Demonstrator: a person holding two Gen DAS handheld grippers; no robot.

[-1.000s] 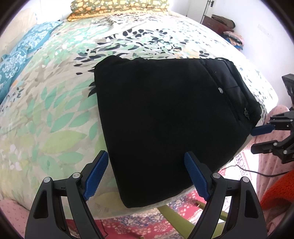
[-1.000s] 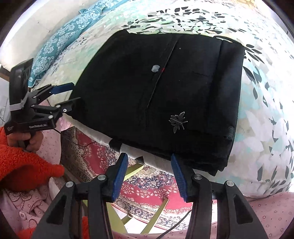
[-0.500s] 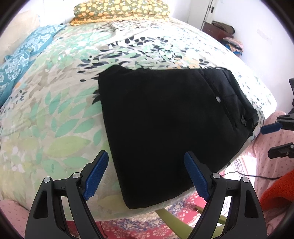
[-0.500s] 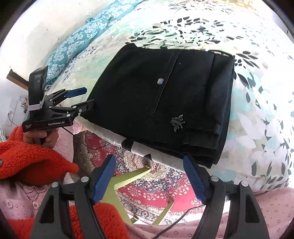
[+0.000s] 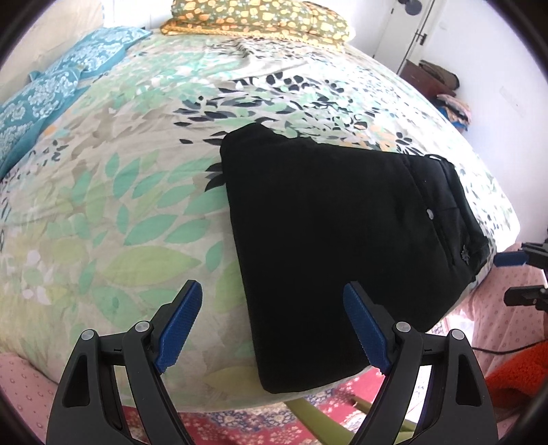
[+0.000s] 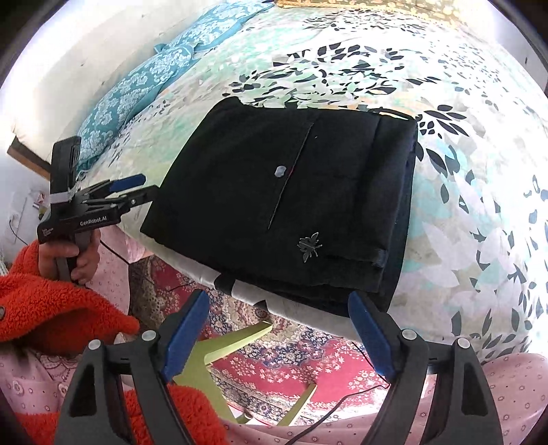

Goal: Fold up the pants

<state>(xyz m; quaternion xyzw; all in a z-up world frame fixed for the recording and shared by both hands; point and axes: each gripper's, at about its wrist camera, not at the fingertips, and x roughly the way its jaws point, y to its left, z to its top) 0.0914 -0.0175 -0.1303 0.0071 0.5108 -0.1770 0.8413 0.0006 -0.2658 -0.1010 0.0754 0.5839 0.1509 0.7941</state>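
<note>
The black pants (image 5: 342, 232) lie folded into a flat, roughly square stack at the near edge of the bed; they also show in the right wrist view (image 6: 294, 205), with a grey button and a small metal bee emblem on top. My left gripper (image 5: 274, 328) is open and empty, hovering just short of the stack's near left corner. My right gripper (image 6: 279, 339) is open and empty, held off the bed edge below the waistband side. The left gripper also shows in the right wrist view (image 6: 133, 190), beside the stack and apart from it.
The bed (image 5: 120, 205) has a leaf-patterned sheet. Blue pillows (image 5: 51, 92) lie at its left and a yellow-green pillow (image 5: 257, 17) at the head. Below the bed edge are a red patterned rug (image 6: 291, 363), a green chair frame (image 6: 222, 356) and a black cable (image 6: 342, 404).
Both grippers have drawn back from the folded pants, which now look smaller and farther off. The right gripper's jaws opened wider. The pants have not moved.
</note>
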